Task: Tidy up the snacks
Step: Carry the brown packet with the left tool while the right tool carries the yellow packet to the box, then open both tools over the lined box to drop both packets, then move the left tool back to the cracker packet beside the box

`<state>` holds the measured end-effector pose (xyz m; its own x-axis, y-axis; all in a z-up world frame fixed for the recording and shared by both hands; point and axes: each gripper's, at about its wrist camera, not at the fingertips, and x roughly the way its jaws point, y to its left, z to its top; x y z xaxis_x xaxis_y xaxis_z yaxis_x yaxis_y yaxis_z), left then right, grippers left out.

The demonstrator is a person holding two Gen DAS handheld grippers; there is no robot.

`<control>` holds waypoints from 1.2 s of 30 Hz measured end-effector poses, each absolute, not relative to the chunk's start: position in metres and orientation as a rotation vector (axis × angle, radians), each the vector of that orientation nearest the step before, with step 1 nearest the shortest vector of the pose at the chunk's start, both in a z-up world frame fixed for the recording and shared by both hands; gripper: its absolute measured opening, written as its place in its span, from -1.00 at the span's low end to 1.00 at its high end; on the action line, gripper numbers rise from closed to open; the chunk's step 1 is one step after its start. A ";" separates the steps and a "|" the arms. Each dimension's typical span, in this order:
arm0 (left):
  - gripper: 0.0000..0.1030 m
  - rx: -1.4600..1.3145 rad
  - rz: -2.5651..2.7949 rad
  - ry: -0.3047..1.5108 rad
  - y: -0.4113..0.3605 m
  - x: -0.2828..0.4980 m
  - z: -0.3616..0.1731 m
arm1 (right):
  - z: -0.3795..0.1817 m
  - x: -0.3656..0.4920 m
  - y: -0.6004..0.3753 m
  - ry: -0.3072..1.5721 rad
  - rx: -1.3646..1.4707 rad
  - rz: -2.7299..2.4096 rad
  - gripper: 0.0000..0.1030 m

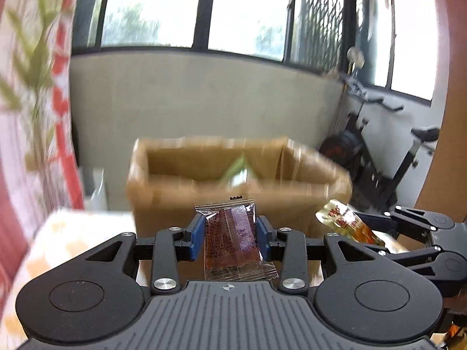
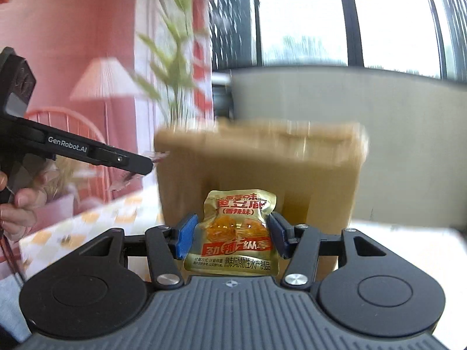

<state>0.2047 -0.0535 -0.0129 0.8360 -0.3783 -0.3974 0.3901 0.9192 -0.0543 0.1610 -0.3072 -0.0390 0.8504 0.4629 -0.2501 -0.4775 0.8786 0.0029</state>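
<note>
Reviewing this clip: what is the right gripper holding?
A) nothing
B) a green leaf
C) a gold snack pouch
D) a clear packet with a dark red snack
C: the right gripper is shut on a gold snack pouch in front of the cardboard box.

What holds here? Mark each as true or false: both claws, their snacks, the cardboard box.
1. The left claw grips a clear-wrapped reddish-brown snack. True.
2. The right claw is empty. False: it clamps a gold snack pouch.
3. The cardboard box stands open at the top. True.
4. The gold snack pouch lies inside the cardboard box. False: it is held in front of it.
</note>
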 end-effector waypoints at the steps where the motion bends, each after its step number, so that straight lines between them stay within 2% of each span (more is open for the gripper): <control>1: -0.22 0.038 -0.406 0.393 -0.058 0.212 -0.005 | -0.029 0.169 -0.308 0.233 -0.060 0.490 0.09; 5: -0.22 0.078 -0.396 0.357 -0.081 0.250 0.014 | 0.000 0.213 -0.310 0.200 -0.057 0.423 0.09; 10: -0.19 0.137 -0.342 0.398 -0.112 0.302 0.006 | 0.000 0.279 -0.303 0.304 -0.057 0.311 0.11; 12: -0.12 0.127 -0.332 0.447 -0.117 0.319 0.002 | -0.003 0.294 -0.298 0.334 -0.068 0.280 0.17; 14: 0.19 0.115 -0.308 0.495 -0.118 0.330 -0.001 | -0.006 0.301 -0.300 0.350 -0.039 0.262 0.25; 17: 0.21 0.100 -0.278 0.509 -0.109 0.326 -0.004 | -0.008 0.298 -0.306 0.347 0.000 0.272 0.38; 30: 0.21 -0.027 -0.335 0.489 -0.021 0.256 -0.004 | -0.020 0.213 -0.325 0.271 0.044 0.320 0.38; 36: 0.20 -0.020 -0.363 0.519 -0.009 0.225 -0.032 | -0.040 0.179 -0.317 0.284 0.027 0.346 0.38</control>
